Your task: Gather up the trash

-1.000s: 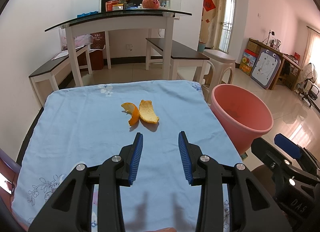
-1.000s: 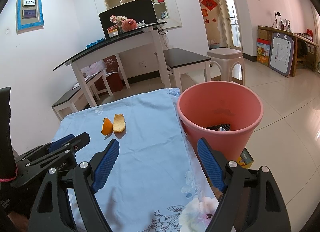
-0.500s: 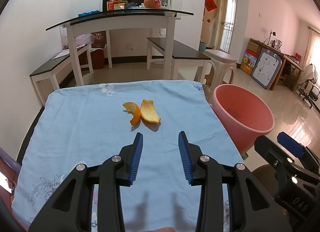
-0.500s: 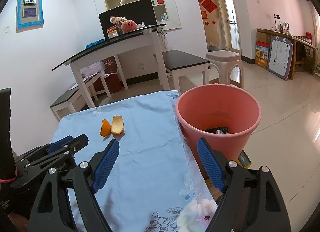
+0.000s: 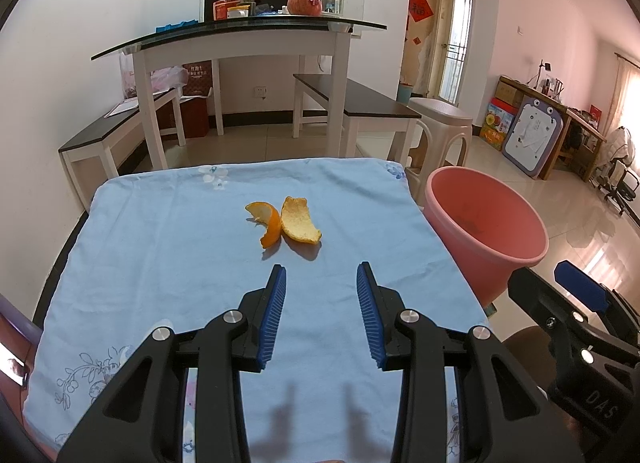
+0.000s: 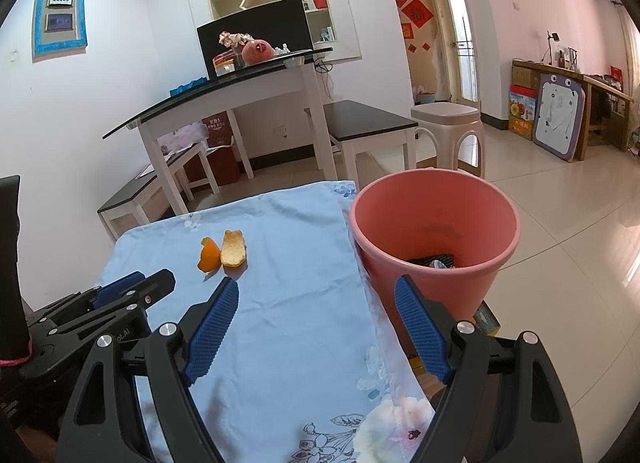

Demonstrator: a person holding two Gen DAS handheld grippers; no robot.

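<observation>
1. Low table covered by a light blue floral cloth [image 5: 168, 263], printed with flowers along the near edge and at the far corners.
2. Two pieces of orange peel on the cloth around its middle, side by side and touching: darker curled orange peel [image 5: 266, 223] on the left, paler yellow peel [image 5: 300, 221] on the right, pith side up.
3. Same pair seen from the right wrist camera: curled orange peel [image 6: 209, 255] beside yellow peel [image 6: 234, 249], toward the far left part of the cloth [image 6: 304, 295].
4. Pink trash bin [image 5: 486, 231] standing on the floor just beside the table's right edge, rim about level with the tabletop.
5. Inside the bin [image 6: 434, 239], some dark and pale scraps at the bottom; too small to identify.
6. Left gripper [image 5: 321, 275] poised above the cloth, just short of the peels, jaws parted and nothing between the blue pads.
7. Right gripper [image 6: 316, 289] spread wide and empty, straddling the table's right edge, one blue finger over the cloth, the other in front of the bin wall.
8. Left gripper [image 6: 132, 287] visible low on the left in the right wrist view; right gripper's blue finger [image 5: 580, 289] at the far right in the left wrist view.
9. Behind: white desk with glass top [image 5: 240, 39], dark benches, white plastic stool [image 5: 440, 131], tiled floor.
</observation>
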